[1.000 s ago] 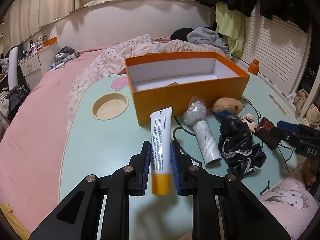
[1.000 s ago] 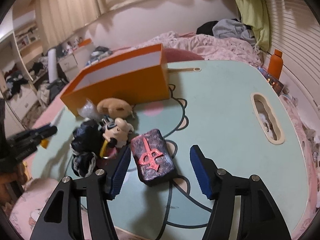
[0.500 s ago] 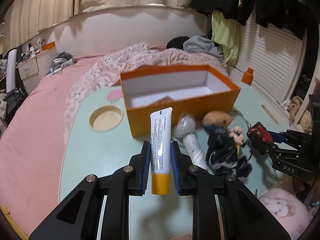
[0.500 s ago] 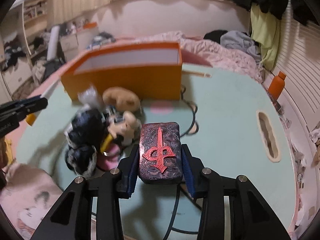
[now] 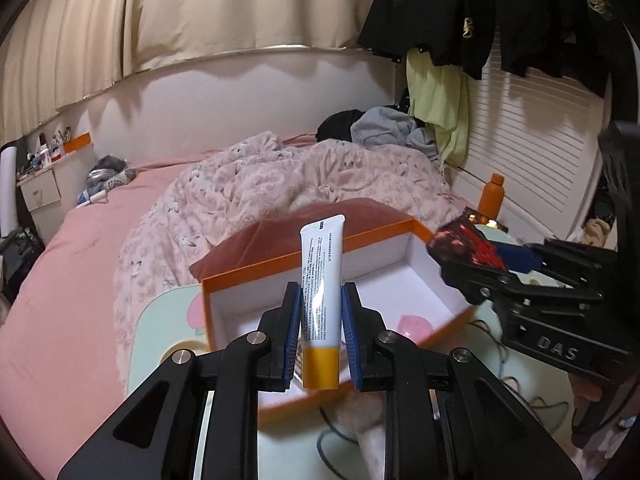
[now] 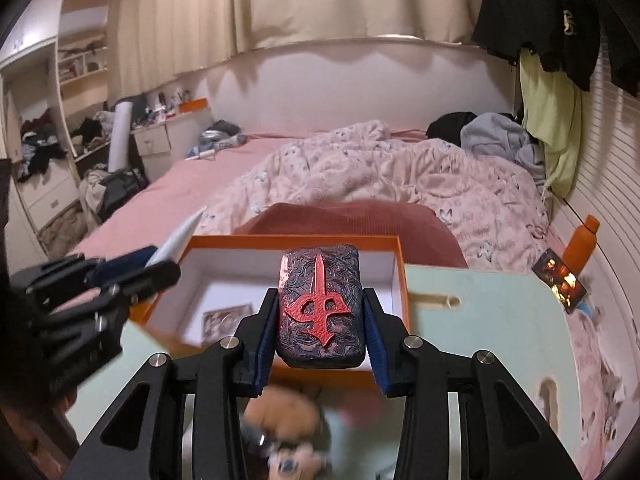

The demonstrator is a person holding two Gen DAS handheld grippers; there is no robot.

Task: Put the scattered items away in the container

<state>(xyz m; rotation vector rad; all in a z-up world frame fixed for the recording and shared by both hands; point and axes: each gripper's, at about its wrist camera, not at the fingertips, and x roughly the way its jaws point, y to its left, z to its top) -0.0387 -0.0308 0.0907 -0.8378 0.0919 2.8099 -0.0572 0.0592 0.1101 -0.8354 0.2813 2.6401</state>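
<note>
Left gripper (image 5: 320, 332) tilted down clamping tube (image 5: 322, 296), seemingly above box (image 5: 256, 272)

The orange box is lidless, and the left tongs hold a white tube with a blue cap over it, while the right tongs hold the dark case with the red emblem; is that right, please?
Nearly. The left wrist view shows the white tube in the left tongs has a yellow-orange cap, not blue. The rest stands: the orange box is lidless, and the right tongs hold the dark case.
</note>
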